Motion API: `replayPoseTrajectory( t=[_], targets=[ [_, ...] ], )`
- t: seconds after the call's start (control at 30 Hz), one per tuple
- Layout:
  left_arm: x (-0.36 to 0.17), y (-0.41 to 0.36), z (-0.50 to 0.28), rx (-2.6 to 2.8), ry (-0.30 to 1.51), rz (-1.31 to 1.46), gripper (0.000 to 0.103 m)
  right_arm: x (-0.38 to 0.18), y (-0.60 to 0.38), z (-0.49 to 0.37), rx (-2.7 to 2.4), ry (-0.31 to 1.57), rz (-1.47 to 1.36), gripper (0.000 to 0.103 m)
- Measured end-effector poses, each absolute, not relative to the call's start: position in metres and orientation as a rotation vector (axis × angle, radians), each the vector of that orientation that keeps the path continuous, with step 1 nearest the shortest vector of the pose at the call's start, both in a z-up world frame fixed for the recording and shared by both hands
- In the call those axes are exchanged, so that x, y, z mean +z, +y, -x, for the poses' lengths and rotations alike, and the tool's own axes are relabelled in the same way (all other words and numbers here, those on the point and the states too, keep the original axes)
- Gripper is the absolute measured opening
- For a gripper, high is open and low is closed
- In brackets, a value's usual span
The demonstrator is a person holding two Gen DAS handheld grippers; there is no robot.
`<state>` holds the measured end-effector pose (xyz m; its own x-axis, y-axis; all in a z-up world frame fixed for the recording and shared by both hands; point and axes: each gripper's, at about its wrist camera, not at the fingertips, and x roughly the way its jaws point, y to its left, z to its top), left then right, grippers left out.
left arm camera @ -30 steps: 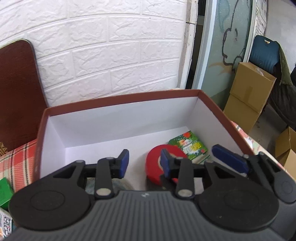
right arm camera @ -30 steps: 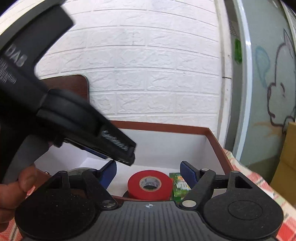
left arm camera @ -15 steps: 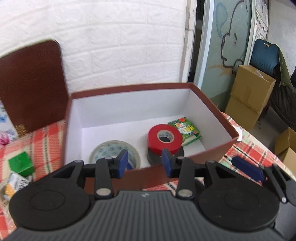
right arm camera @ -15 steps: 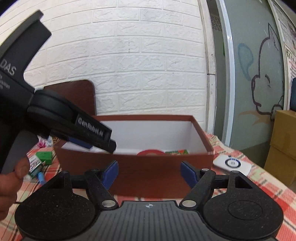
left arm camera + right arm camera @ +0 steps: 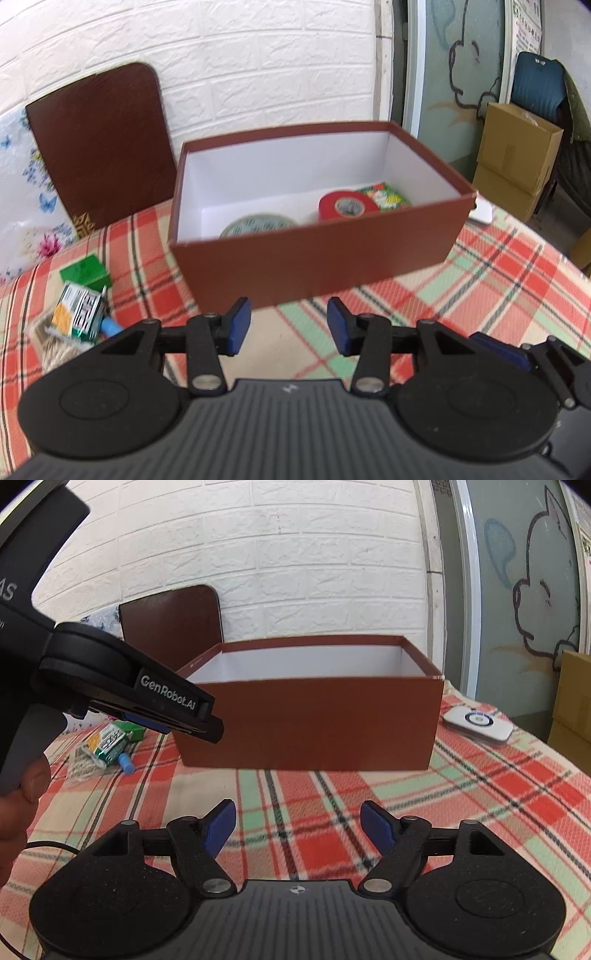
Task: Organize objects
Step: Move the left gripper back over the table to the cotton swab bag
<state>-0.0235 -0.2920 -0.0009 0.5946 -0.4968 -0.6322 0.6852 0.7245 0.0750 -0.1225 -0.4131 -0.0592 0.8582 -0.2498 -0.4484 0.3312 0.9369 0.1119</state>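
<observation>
A brown box [image 5: 317, 258] with a white inside stands on the plaid cloth and also shows in the right wrist view [image 5: 310, 723]. Inside lie a red tape roll [image 5: 347, 207], a pale tape roll [image 5: 258, 226] and a green patterned packet [image 5: 386, 194]. My left gripper [image 5: 289, 325] is open and empty, held in front of the box. My right gripper [image 5: 298, 825] is open and empty, further back from the box. Left of the box lie a green block [image 5: 85, 272], a green-and-white packet [image 5: 77, 310] and a blue stick [image 5: 125, 762].
A brown board [image 5: 99, 147] leans on the white brick wall behind the box. A white round-buttoned device [image 5: 478, 724] lies right of the box. Cardboard cartons [image 5: 517, 155] stand on the floor beyond the table's right edge. The left gripper's body [image 5: 110, 679] fills the right view's left side.
Both grippers have pulled back from over the box to in front of it. The left gripper's fingers have spread wider. The box contents have not moved.
</observation>
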Motion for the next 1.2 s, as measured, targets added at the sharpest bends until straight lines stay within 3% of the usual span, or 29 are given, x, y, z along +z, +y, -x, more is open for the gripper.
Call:
replayPoseTrajectory(
  t=[0.27, 0.5, 0.53, 0.6, 1.2],
  targets=[
    [-0.032, -0.27, 0.027, -0.638, 0.681, -0.352, 0.05, -0.075, -0.407, 0.124, -0.3, 0.544, -0.231, 0.076],
    [-0.069, -0.244, 0.021, -0.564, 0.755, -0.362, 0.052, -0.089, -0.382, 0.115, -0.31, 0.572, -0.098, 0.08],
    [-0.074, -0.239, 0.021, -0.564, 0.757, -0.348, 0.056, -0.089, -0.38, 0.115, -0.313, 0.572, -0.084, 0.08],
    [-0.076, -0.231, 0.021, -0.554, 0.735, -0.342, 0.062, -0.089, -0.379, 0.115, -0.317, 0.572, -0.074, 0.08],
    [-0.08, -0.194, 0.008, -0.536, 0.714, -0.287, 0.068, -0.085, -0.335, 0.096, -0.22, 0.62, 0.018, 0.079]
  ],
)
